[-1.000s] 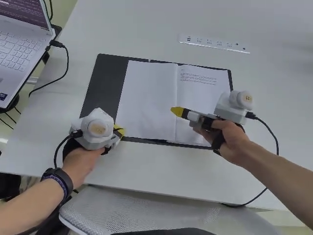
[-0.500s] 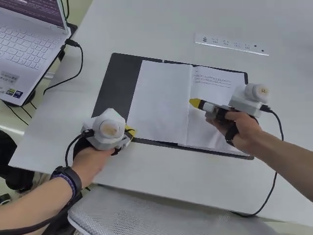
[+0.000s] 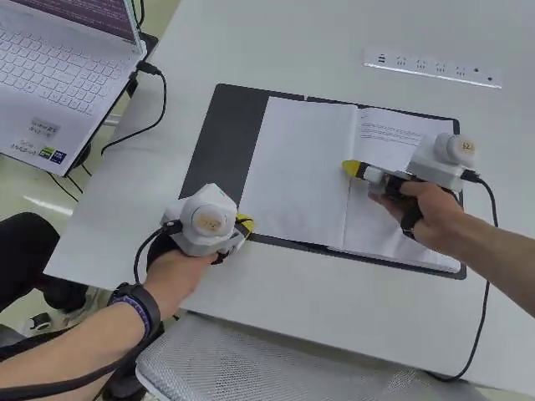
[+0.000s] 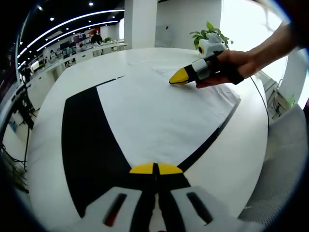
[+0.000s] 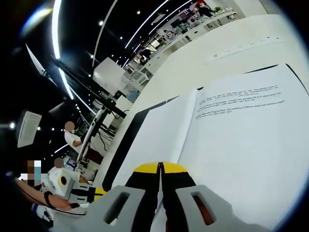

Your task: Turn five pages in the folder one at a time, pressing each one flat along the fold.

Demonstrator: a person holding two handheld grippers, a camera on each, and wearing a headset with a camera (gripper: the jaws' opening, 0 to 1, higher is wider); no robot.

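While holding left gripper (image 3: 244, 224) closed and empty at near-left edge of folder (image 3: 224, 138) on table (image 3: 276, 50), presses closed right gripper (image 3: 349, 168) tip-down onto fold (image 3: 346, 219), running near-to-far beneath it; next page (image 3: 389, 134) just rightward.

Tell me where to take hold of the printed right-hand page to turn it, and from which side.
Take the right-hand page by its free outer edge, coming in from the right with the right hand-held gripper. The page lies flat and is bound along the fold, so probably only that outer edge can be lifted and pinched.
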